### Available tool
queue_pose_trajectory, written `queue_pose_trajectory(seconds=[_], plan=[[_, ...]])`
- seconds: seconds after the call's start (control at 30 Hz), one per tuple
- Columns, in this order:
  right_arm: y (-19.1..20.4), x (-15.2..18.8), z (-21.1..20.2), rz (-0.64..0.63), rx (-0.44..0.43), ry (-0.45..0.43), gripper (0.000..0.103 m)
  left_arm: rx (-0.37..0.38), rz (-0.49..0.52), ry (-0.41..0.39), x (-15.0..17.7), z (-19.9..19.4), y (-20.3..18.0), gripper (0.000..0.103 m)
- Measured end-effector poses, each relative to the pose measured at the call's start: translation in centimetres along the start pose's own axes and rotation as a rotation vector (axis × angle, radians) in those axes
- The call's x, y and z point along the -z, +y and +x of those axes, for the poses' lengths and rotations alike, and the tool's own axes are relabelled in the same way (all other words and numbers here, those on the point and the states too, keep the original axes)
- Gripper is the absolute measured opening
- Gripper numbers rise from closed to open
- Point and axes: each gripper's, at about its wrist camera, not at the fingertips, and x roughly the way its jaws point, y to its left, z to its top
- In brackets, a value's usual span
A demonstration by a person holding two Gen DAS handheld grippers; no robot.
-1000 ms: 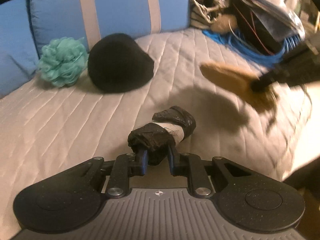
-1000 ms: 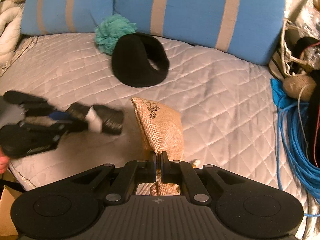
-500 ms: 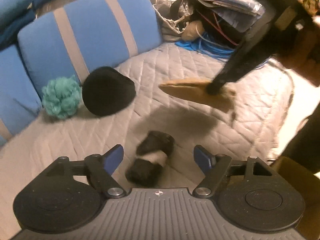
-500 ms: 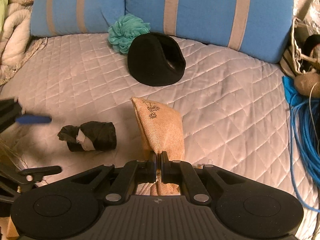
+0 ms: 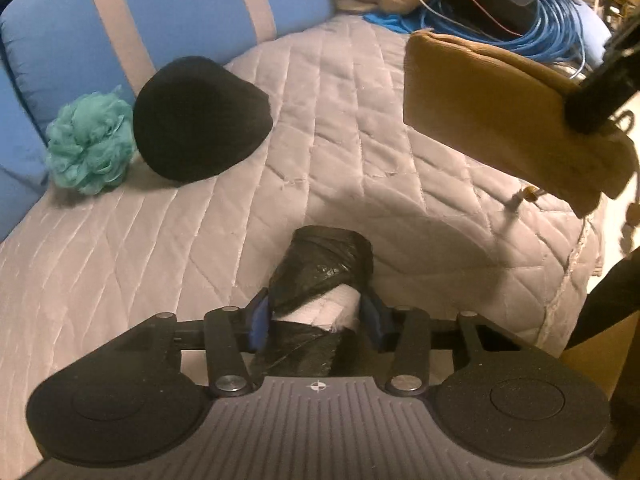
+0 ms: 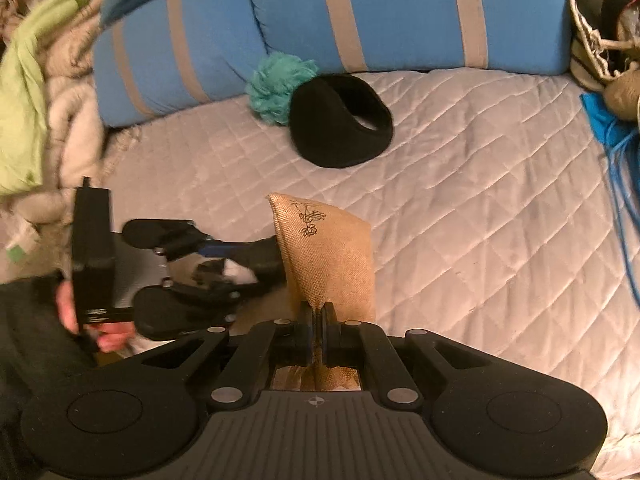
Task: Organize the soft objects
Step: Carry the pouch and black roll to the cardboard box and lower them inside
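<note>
My left gripper (image 5: 316, 320) is shut on a black plastic roll with a white band (image 5: 320, 276) near the front edge of the grey quilt (image 5: 360, 120). It also shows in the right wrist view (image 6: 224, 272). My right gripper (image 6: 318, 320) is shut on the bottom edge of a tan burlap pouch (image 6: 328, 252) and holds it upright above the quilt; the pouch also shows in the left wrist view (image 5: 500, 120). A black earmuff (image 6: 340, 120) and a teal pouf (image 6: 276, 84) lie by the blue pillows.
Blue striped pillows (image 6: 400, 12) line the back of the quilt. Blue cable coils (image 5: 552, 28) and a bag of clutter (image 6: 600, 20) sit at the right. Blankets (image 6: 36, 80) are piled at the left.
My left gripper was open above the black roll half a second ago; now it has come down and closed on it. My right gripper still holds the pouch and has shifted closer.
</note>
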Motion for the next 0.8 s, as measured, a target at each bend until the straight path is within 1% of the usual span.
queue_pose_trajectory(seconds=[0.13,0.3,0.43,0.6,0.8], plan=[[0.5,0.2,-0.3,-0.029,0.025,-0.013,0.006,0.004,-0.031,-0.026,-0.1,-2.2,-0.3,0.045],[0.9,0.6,-0.7,-0.032,0.027,-0.028,0.006,-0.021,-0.062,-0.073,0.2,-5.2,-1.0,0.045],[1.6,1.1,-1.2,-0.042,0.003,-0.041,0.006,-0.02,-0.095,-0.101,1.1,-7.7,-1.8,0.045],[3.0,2.0,-2.1,-0.097,-0.044,-0.056,0.006,-0.016,-0.119,-0.115,2.5,-10.3,-3.2,0.045],[4.9,3.9,-3.2,-0.132,-0.097,-0.04,0.006,0.001,-0.135,-0.116,4.3,-12.8,-4.9,0.045]])
